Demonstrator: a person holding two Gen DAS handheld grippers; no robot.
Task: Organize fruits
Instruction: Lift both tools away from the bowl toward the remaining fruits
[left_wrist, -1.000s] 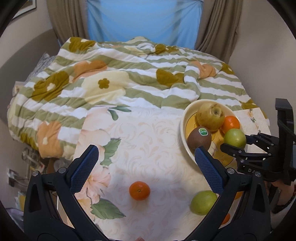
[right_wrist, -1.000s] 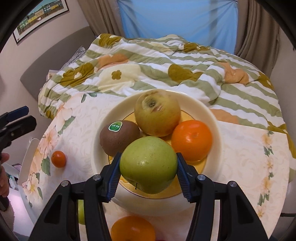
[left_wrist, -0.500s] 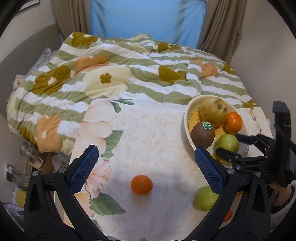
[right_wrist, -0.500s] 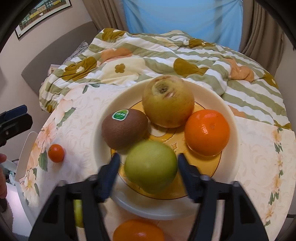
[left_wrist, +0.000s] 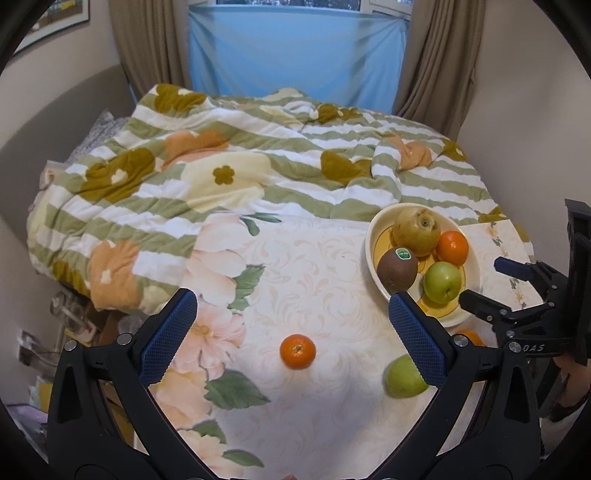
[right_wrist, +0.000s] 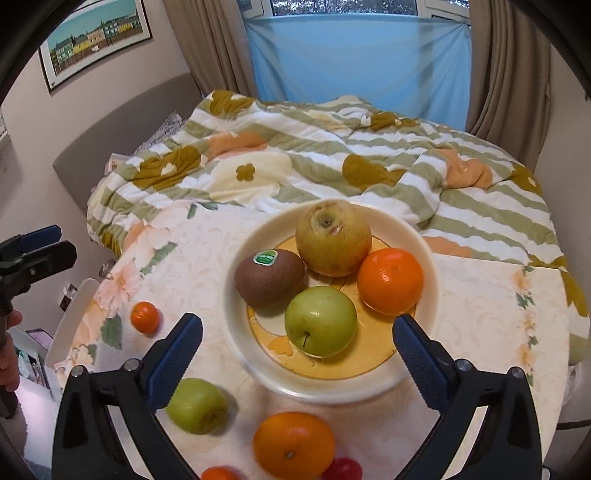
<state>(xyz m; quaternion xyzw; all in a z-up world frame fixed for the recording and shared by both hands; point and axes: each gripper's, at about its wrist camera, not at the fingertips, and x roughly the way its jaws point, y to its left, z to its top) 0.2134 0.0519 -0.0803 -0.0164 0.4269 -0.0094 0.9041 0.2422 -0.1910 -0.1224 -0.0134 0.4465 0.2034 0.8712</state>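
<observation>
**Fruit bowl loaded; both grippers released**

The green apple rests in the bowl, stem toward the camera, touching the kiwi on its left and lying just beside the orange on its right. A yellow pear-like fruit sits behind them.

The right gripper is above the bowl's near rim. Its jaws are opening and stand wide apart; the pads press on nothing, and the apple lies beyond them, untouched.

Outside the bowl, on the floral tablecloth: a second green apple, a large orange, a small mandarin and part of a red fruit at the frame edge.

The left gripper is released, jaws wide, empty, over the mandarin area.

A striped floral quilt lies behind the table.
</observation>
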